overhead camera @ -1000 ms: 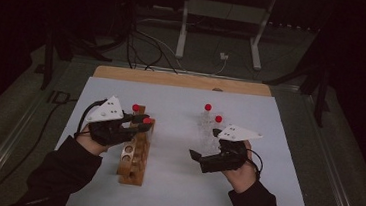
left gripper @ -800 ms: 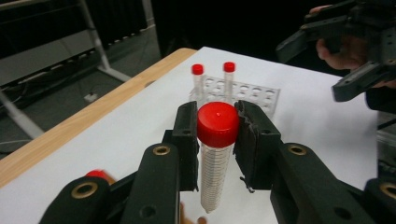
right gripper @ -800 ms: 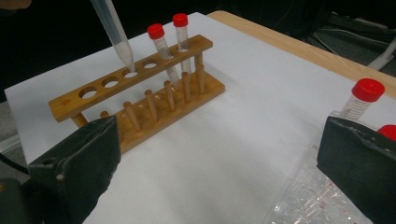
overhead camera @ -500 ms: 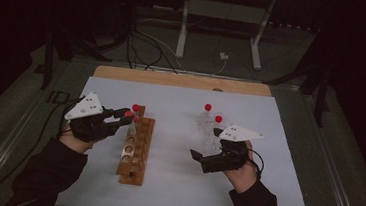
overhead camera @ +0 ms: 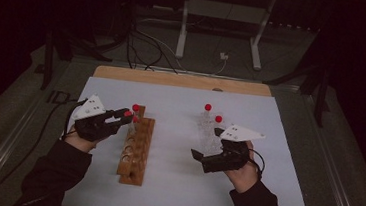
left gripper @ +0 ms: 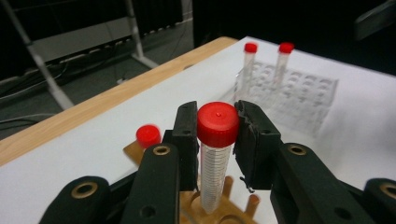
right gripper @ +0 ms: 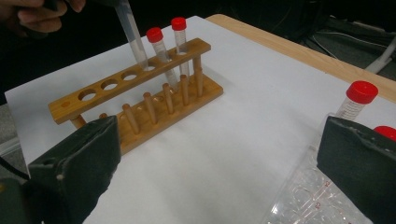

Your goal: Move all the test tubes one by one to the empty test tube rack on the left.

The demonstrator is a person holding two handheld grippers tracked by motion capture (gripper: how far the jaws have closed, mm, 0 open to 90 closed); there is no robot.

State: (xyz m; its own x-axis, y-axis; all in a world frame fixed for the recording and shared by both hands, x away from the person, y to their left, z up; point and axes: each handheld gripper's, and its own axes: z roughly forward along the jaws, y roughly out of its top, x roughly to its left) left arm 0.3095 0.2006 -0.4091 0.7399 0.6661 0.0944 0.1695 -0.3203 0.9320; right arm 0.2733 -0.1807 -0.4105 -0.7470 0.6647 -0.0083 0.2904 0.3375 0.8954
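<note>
High view first: a person's two sleeved forearms are coming in from the bottom edge over a counter (overhead camera: 173, 192) covered by a white sheet, with a strip of bare wood showing at the far edge. Left tool (overhead camera: 125, 117) is hanging over the far end of a wooden tube rack (overhead camera: 136, 149), its jaws closing on a red-capped tube (left gripper: 215, 154). Left gripper view is showing this plainly: both black pads are pressing the tube just at and under its red cap, the tube is standing upright, and its lower end is sitting down among the rack's holes and pegs. Right gripper view is giving the side angle, with the clear tube entering a hole near the rack's far end, beside two other red-capped tubes (right gripper: 168, 46) already standing in the end holes; four holes nearer the camera are standing vacant. Right tool (overhead camera: 197, 157) is resting low by the near corner of a clear plastic rack (overhead camera: 208, 135), well apart from the wooden one. Its jaws are standing wide apart, gripping nothing. Two red-capped tubes (overhead camera: 212, 113) are standing upright in that clear rack, just beyond the right hand (overhead camera: 242, 173).
</note>
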